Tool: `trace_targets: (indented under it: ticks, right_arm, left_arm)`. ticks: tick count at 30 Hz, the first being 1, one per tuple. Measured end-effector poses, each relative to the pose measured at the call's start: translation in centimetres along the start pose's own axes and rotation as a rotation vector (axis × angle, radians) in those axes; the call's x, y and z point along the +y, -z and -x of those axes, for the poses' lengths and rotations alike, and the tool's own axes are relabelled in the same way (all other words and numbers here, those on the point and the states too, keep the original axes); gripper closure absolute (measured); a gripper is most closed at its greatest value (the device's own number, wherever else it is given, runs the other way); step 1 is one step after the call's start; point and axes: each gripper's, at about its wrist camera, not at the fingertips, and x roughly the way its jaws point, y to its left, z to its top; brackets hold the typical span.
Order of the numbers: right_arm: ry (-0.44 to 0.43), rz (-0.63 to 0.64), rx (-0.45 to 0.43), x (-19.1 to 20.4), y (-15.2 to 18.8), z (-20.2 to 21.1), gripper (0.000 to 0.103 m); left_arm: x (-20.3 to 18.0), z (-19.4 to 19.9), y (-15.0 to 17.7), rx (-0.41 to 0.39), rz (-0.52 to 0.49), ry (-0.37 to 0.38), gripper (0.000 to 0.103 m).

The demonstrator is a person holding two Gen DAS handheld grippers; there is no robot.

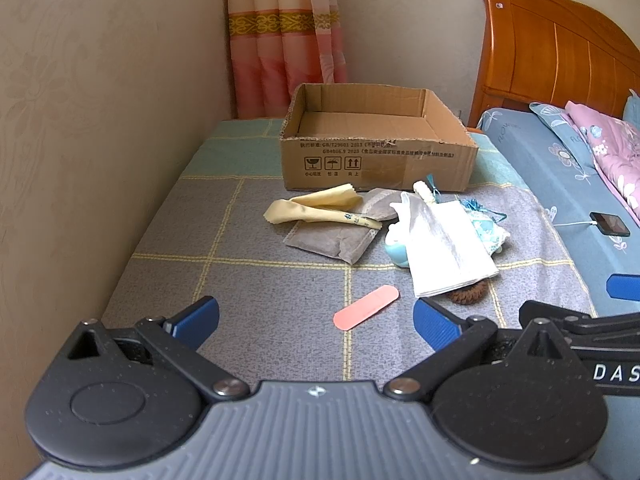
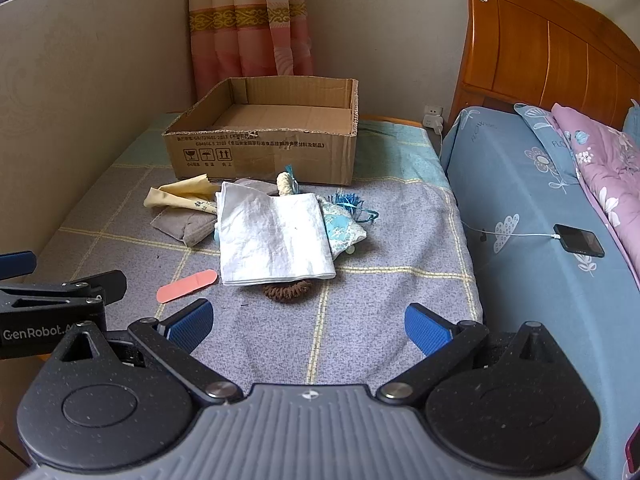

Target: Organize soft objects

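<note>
An open cardboard box (image 1: pixel 376 148) (image 2: pixel 264 148) stands at the far end of a checked cloth surface, with nothing showing inside. In front of it lies a pile: a yellow cloth (image 1: pixel 316 210) (image 2: pixel 180 196), a grey folded cloth (image 1: pixel 332 240) (image 2: pixel 186 226), a white folded cloth (image 1: pixel 444 244) (image 2: pixel 272 236), a blue patterned pouch (image 1: pixel 488 228) (image 2: pixel 344 228) and a brown scrunchie (image 1: pixel 468 290) (image 2: pixel 288 290) half under the white cloth. A pink strip (image 1: pixel 366 307) (image 2: pixel 187 286) lies nearer. My left gripper (image 1: pixel 316 322) and right gripper (image 2: pixel 308 326) hover open short of the pile, holding nothing.
A bed with blue floral sheet (image 2: pixel 532 200), pink quilt (image 2: pixel 604 172) and wooden headboard (image 2: pixel 552 48) runs along the right. A phone (image 2: pixel 578 240) on a white cable lies on it. A wall (image 1: pixel 100 120) bounds the left side; a curtain (image 1: pixel 284 32) hangs behind the box.
</note>
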Motion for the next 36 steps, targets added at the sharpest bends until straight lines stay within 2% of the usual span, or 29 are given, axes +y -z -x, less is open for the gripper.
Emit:
trace_targets:
  ticks: [36]
  right_arm:
    - [-0.001,0.002,-0.003,0.01,0.03,0.06,0.0]
  left_arm:
    - [0.1,0.22,-0.09,-0.002,0.0,-0.002,0.001]
